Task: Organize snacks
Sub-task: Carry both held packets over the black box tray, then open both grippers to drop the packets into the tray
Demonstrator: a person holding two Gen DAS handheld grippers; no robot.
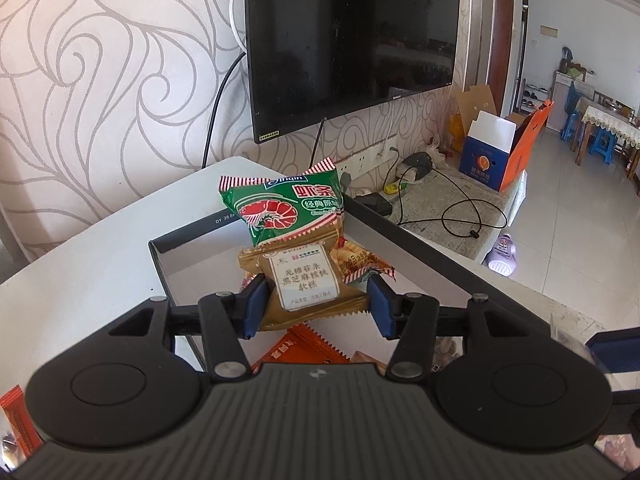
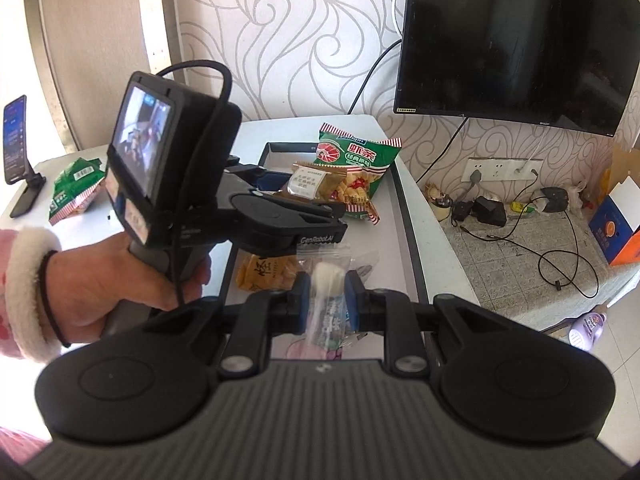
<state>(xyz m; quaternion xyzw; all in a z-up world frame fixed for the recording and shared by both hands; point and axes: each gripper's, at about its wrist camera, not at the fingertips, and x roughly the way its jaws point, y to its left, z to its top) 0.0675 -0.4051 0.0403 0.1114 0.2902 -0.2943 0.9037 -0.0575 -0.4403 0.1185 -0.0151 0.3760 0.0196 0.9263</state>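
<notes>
Left tool (image 1: 316, 304) is pinching the gold packet (image 1: 304, 284), right tool (image 2: 326, 300) the clear packet (image 2: 328, 308) — either is risking slipping, being slick.

two close wrist views, angled down, sharing the tray (image 1: 160, 249)

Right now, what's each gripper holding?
Left gripper: closed on the gold packet.
Right gripper: closed on the clear packet.

We are losing most of the orange packet (image 1: 305, 345) behind the left gripper (image 1: 318, 307). We are finding the clear packet's (image 2: 329, 308) print too blurred to read, and we are seeing the television (image 2: 516, 40) cut off by the top edge.
</notes>
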